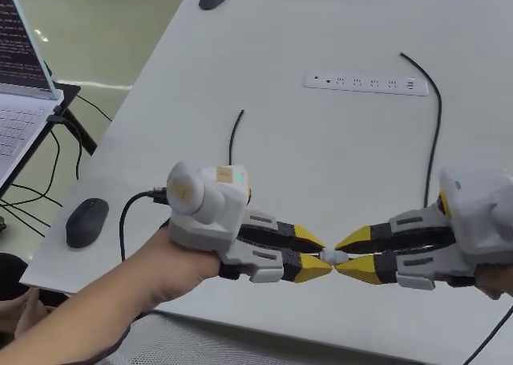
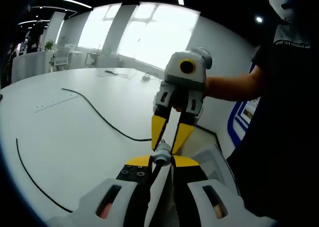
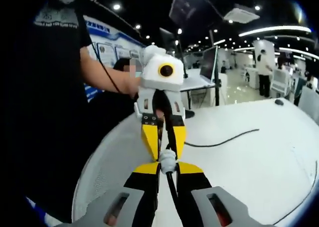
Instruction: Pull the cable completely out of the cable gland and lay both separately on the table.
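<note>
Above the white table, near its front edge, my two grippers meet tip to tip. Between the yellow tips hangs the small pale cable gland. My left gripper comes in from the left and is shut with the gland pinched at its tips. My right gripper comes in from the right and is shut on the black cable, which runs out of the gland and back between its jaws. Cable also runs back between the left jaws.
A white power strip lies at the back of the table, with a long black cord curving toward the right gripper. A shorter black wire lies mid-table. A mouse and a laptop sit at the left.
</note>
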Motion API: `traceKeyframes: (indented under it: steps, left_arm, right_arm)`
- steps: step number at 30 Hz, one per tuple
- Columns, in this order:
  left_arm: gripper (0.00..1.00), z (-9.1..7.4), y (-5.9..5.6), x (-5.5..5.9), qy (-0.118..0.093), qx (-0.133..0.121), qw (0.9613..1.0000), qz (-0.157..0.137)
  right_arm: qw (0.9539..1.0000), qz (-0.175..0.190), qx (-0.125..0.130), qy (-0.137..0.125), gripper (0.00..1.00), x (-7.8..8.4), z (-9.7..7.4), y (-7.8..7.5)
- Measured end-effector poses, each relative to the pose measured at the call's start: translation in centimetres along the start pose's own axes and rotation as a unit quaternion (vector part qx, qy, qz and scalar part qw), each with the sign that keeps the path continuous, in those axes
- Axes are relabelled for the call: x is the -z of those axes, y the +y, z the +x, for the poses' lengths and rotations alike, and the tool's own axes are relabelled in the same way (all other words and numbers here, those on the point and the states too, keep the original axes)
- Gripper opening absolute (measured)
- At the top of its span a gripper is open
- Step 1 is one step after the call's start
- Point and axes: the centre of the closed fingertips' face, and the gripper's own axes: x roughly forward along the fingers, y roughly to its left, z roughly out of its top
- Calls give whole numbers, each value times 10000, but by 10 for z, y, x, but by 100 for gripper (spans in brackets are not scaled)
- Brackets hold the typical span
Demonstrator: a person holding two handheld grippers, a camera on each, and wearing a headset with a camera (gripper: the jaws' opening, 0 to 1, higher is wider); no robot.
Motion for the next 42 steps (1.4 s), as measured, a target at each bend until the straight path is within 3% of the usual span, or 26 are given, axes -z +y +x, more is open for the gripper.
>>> traceKeyframes:
  steps: [2,6,12,19,21,22,25,27,28,30,32,33,36,38,39,42]
  left_arm:
    - [15,-1,-1,1,-36,66,9998,-165]
    - [15,0,-5,6,35,116,9997,-198]
    - [15,1,-4,10,110,76,9998,-137]
    - [15,-1,-6,5,55,104,9999,-70]
    - [15,-1,-6,5,53,91,9999,-18]
    - [15,-1,-6,6,65,81,9999,30]
    - [15,-1,-8,8,101,89,9998,167]
    - [15,-1,-8,7,107,73,9996,246]
    - [15,-1,-8,6,102,67,9996,271]
    - [15,-2,-9,4,88,50,9993,349]
    - [15,-2,-10,2,108,38,9989,456]
    - [15,-2,-10,2,142,27,9983,560]
    - [15,-2,-13,1,163,26,9976,669]
    - [15,-2,-14,0,156,29,9972,734]
    - [15,-2,-14,0,157,29,9970,759]
    - [15,-1,-13,2,176,32,9969,766]
  right_arm:
    - [9998,-182,84,69,7,0,1,4]
    - [9967,-719,217,312,7,5,4,8]
    - [9970,-619,232,405,8,8,7,6]
    - [9995,196,174,169,11,6,5,5]
    - [9988,370,189,245,15,11,4,4]
    - [9968,697,183,345,16,16,1,3]
    - [9934,1143,73,-40,21,7,-4,3]
    - [9832,1800,-37,-316,25,0,-8,1]
    - [9717,2322,-197,-391,27,-1,-11,1]
    - [9645,2575,-292,-517,25,-3,-13,-5]
    - [9492,3062,-458,-559,25,-4,-14,-6]
    - [9395,3332,-531,-591,26,-4,-13,-9]
    - [9331,3471,-699,-634,24,-2,-11,-11]
    - [9229,3725,-863,-452,23,4,-8,-6]
    - [9204,3772,-956,-391,24,6,-8,-3]
    - [9175,3790,-1153,-349,24,5,-6,6]
